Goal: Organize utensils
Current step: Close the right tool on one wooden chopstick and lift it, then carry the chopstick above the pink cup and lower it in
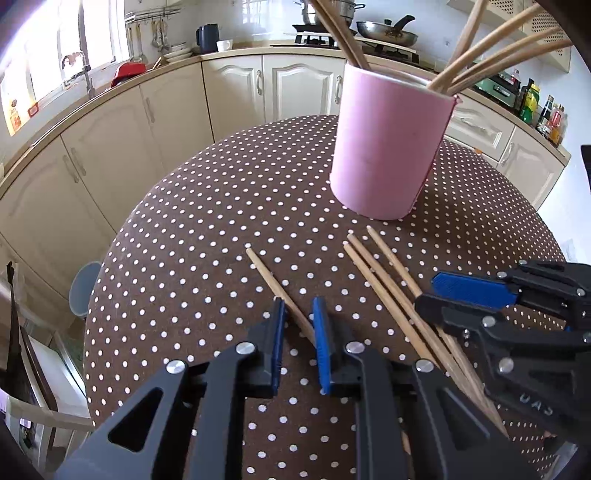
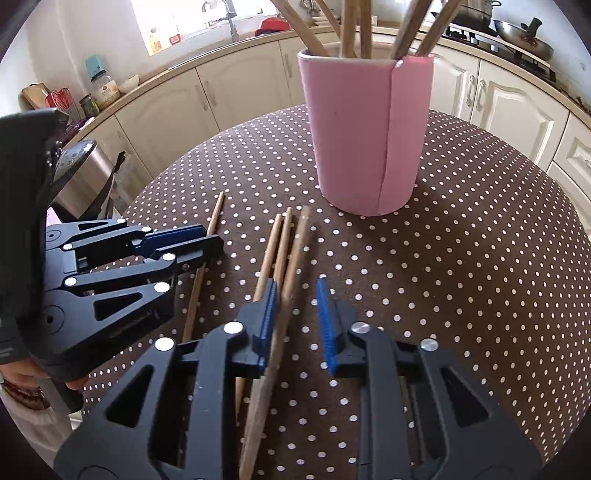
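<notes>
A pink cylindrical holder (image 1: 388, 147) (image 2: 354, 129) with several wooden chopsticks upright in it stands on the brown polka-dot table (image 1: 207, 229). One single chopstick (image 1: 262, 269) (image 2: 216, 214) lies slanted across my left gripper (image 1: 299, 306) (image 2: 212, 240), touching both blue pads, so the grip is shut on it. Three more chopsticks (image 1: 380, 277) (image 2: 280, 240) lie side by side to its right. My right gripper (image 2: 297, 291) (image 1: 424, 291) is down over them. The rightmost one rests against its left pad, and bare cloth shows before the right pad.
Cream kitchen cabinets (image 1: 155, 110) curve behind the table. On the counter stand a kettle (image 1: 207, 37) and a stove with a wok (image 1: 388, 31). A grey bin (image 1: 83, 288) sits on the floor left of the table. A person's hand (image 2: 22, 373) holds the left gripper.
</notes>
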### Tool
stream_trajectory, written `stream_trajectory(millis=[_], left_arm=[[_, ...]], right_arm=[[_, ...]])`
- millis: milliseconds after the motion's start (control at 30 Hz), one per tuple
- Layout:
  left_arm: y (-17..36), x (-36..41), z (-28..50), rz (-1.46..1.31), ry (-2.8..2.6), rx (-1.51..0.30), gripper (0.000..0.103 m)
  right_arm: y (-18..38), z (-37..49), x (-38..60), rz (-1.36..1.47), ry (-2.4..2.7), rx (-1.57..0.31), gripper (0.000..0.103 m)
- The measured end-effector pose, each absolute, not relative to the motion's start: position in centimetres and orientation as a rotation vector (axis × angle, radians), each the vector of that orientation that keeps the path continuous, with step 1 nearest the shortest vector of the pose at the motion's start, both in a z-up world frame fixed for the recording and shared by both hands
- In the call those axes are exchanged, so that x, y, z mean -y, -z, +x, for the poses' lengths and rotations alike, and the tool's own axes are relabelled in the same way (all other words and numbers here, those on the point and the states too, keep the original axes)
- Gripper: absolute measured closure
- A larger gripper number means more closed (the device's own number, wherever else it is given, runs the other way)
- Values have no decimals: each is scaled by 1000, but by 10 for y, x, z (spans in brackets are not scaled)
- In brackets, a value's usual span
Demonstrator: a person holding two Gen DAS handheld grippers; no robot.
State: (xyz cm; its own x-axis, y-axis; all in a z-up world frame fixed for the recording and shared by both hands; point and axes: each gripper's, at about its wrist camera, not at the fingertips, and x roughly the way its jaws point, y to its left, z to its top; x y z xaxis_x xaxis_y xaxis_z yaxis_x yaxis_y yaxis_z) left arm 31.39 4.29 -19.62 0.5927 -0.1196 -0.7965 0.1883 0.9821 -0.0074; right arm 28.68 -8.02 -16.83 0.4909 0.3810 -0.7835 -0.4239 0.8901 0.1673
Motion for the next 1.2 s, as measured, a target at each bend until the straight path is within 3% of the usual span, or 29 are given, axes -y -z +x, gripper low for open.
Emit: stream_trajectory(millis=[367,500,733,1200], left_arm=[[196,-23,326,90,170,-940,91],[194,-21,331,63,169,-942,96],[187,-19,326,24,195,-926,97],[97,-15,268,4,257,-718,97]], right_arm=[[167,307,68,-174,-447,-977,86],[168,314,56,-204,-438,-976,95],[167,315,74,-108,-477,-976,97],[80,261,127,0,-546,-747,97]])
